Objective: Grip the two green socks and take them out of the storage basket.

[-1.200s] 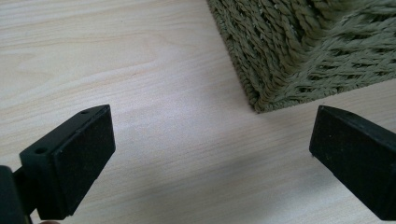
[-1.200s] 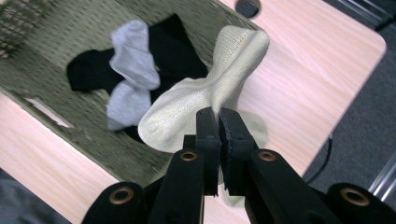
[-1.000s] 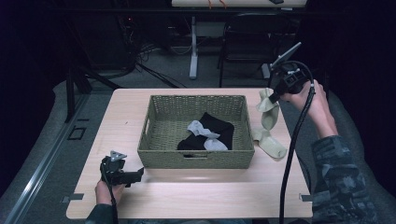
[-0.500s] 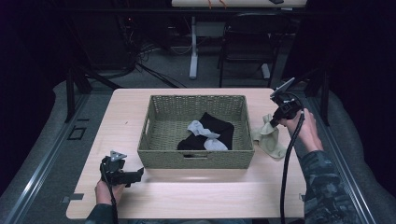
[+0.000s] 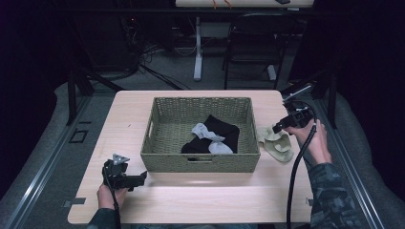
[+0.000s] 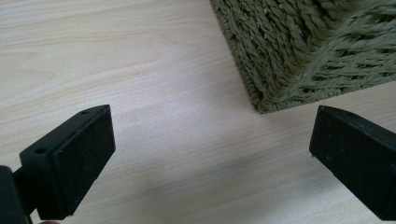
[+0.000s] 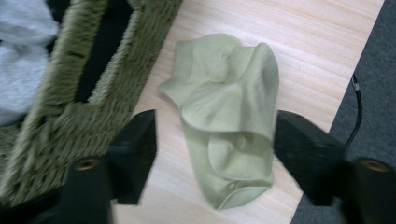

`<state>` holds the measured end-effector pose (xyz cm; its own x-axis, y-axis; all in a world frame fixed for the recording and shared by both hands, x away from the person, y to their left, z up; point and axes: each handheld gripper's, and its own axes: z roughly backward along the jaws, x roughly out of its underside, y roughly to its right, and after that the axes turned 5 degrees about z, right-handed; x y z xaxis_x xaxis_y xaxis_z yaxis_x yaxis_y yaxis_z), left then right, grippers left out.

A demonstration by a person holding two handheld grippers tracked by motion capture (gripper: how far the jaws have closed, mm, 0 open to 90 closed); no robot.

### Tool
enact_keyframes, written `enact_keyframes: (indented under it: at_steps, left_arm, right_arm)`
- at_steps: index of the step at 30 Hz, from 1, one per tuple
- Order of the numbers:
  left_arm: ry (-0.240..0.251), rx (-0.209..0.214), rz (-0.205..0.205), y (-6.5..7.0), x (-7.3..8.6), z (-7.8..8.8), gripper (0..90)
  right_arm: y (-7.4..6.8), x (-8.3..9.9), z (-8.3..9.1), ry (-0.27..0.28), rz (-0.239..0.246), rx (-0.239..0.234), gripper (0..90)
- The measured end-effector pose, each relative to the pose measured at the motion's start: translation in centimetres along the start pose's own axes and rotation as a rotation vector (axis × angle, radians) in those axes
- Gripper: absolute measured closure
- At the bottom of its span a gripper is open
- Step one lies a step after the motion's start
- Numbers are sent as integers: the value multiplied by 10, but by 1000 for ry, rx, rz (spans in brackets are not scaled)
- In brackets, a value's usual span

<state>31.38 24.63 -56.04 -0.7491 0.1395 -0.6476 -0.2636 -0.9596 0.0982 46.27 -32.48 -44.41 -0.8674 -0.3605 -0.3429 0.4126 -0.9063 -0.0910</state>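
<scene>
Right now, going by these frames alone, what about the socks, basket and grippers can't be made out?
- Black and grey socks in the basket: high view, piled together and small; their number is unclear.
- Pale green sock: right gripper view, crumpled; one sock or two can't be told.
- Right gripper: high view, jaws too small to read.
- Basket, left gripper view: cut off by the top edge.
- Left gripper: jaws cropped at the bottom.

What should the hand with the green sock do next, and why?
Probably lift the right gripper away. Its jaws have just been opening, and the green sock lies loose on the table beside the basket, between them but not pinched.
</scene>
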Motion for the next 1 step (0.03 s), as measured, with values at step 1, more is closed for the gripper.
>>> enact_keyframes:
  at_steps: [1]
  left_arm:
    - [0,0,0,0,0,0,1]
  right_arm:
    - [-1,3,2,15,1,-8,221]
